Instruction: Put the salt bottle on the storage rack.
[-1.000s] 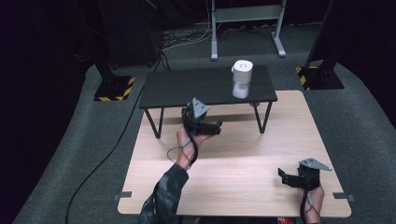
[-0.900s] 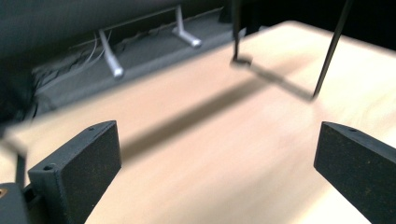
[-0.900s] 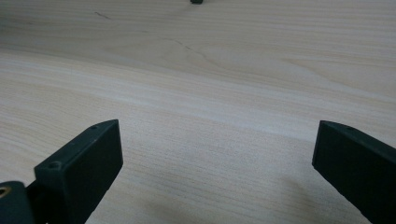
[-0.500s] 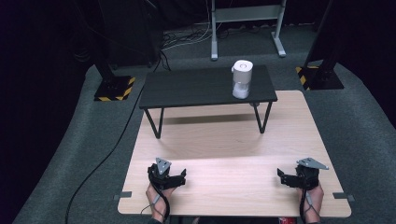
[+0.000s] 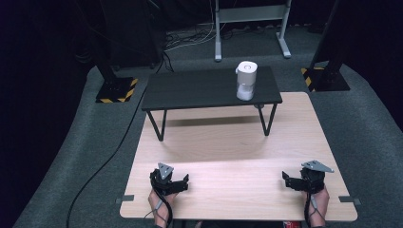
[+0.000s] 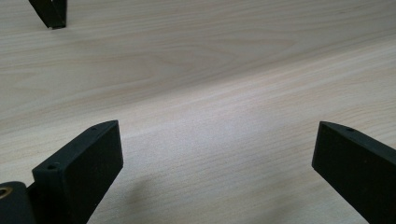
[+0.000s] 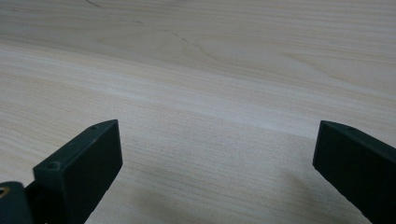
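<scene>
My left gripper [image 5: 183, 179] rests low on the light wooden table [image 5: 228, 142] near its front left corner, held by a hand. In the left gripper view its two black jaws stand wide apart over bare wood, so the left gripper [image 6: 215, 163] is open and holds nothing. My right gripper [image 5: 286, 178] sits near the front right corner, also in a hand. The right gripper [image 7: 217, 163] is open too, with only wood grain between the jaws. A white cylindrical container [image 5: 246, 80] stands upright on the small black table [image 5: 199, 90] at the far side.
The black table stands on thin legs [image 5: 159, 126] on the far half of the wooden table; one leg foot [image 6: 50, 14] shows in the left gripper view. A cable [image 5: 109, 161] runs over the grey carpet at left. Stands with yellow-black bases [image 5: 116, 89] flank the back.
The left gripper has come back from under the black table's front edge to the table's front left and settled there. The right gripper has stayed put.
</scene>
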`<act>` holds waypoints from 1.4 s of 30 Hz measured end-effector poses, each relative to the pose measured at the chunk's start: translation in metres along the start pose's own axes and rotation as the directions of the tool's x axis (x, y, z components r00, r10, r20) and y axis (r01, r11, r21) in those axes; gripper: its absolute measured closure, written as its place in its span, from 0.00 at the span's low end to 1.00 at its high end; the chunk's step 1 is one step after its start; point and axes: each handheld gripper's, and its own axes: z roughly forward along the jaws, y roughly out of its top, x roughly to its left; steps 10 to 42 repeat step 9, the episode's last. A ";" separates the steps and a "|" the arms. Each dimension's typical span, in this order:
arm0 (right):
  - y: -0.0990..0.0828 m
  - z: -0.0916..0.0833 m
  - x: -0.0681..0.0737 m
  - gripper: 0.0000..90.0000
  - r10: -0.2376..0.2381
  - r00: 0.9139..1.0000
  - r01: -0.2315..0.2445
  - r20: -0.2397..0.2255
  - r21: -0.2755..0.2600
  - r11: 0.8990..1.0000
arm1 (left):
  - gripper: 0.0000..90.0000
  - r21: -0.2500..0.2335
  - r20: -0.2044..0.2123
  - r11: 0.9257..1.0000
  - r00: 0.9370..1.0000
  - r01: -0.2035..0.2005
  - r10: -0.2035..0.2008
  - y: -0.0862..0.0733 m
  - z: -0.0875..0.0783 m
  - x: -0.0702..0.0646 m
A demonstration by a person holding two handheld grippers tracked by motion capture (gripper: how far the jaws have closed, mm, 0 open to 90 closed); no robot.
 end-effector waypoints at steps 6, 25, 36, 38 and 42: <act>-0.001 0.000 -0.001 0.00 0.005 1.000 -0.005 -0.002 -0.003 1.000 | 0.01 0.067 -0.021 0.994 0.996 -0.085 0.087 0.011 0.007 -0.013; -0.001 -0.001 -0.001 0.00 0.003 1.000 -0.003 -0.004 -0.006 1.000 | 0.01 0.082 -0.020 0.992 0.995 -0.091 0.093 0.014 0.009 -0.014; -0.001 -0.001 -0.001 0.00 0.003 1.000 -0.003 -0.004 -0.006 1.000 | 0.01 0.082 -0.020 0.992 0.995 -0.091 0.093 0.014 0.009 -0.014; -0.001 -0.001 -0.001 0.00 0.003 1.000 -0.003 -0.004 -0.006 1.000 | 0.01 0.082 -0.020 0.992 0.995 -0.091 0.093 0.014 0.009 -0.014; -0.001 -0.001 -0.001 0.00 0.003 1.000 -0.003 -0.004 -0.006 1.000 | 0.01 0.082 -0.020 0.992 0.995 -0.091 0.093 0.014 0.009 -0.014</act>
